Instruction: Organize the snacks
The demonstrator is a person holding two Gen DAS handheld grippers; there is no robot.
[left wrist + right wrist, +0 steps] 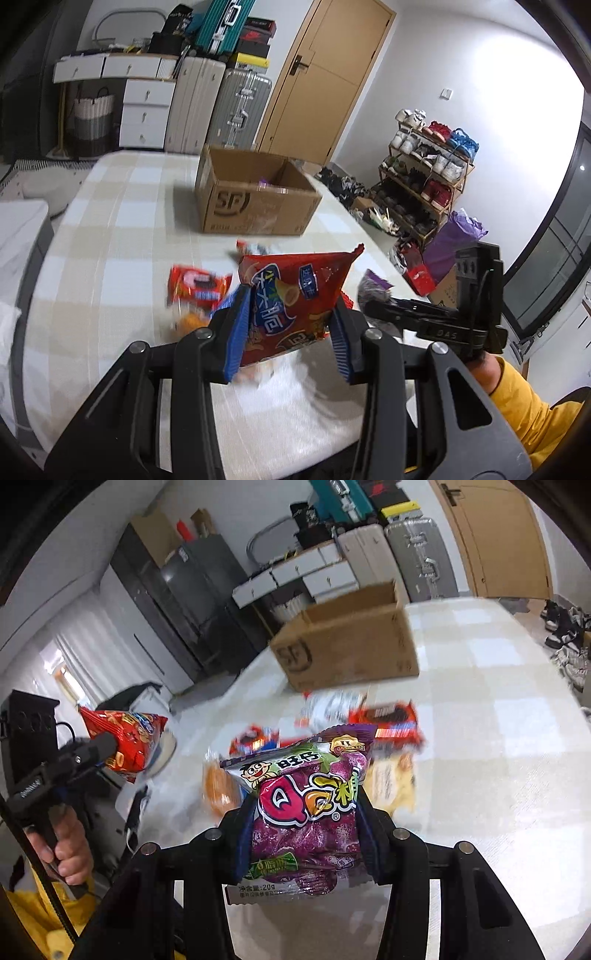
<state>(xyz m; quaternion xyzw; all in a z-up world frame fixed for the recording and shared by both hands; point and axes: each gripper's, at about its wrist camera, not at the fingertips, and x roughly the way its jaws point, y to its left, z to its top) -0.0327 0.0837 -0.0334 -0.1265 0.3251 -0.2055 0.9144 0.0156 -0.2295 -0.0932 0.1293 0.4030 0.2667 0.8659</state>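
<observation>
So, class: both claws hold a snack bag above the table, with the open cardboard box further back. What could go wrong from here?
1. The left claw pinches only the red chip bag's lower part, so it may slip or swing.
2. The purple candy bag in the right claw might catch the cardboard box's rim.
3. The claws work close together and could collide.

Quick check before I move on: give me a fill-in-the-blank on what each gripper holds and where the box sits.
1. The left gripper is shut on a ____ snack bag.
2. The right gripper is shut on a ____ candy packet.
3. The cardboard box on the checked table stands with its top ____.
4. Both held packets are ____ the box.

Missing words: red; purple; open; outside
</observation>
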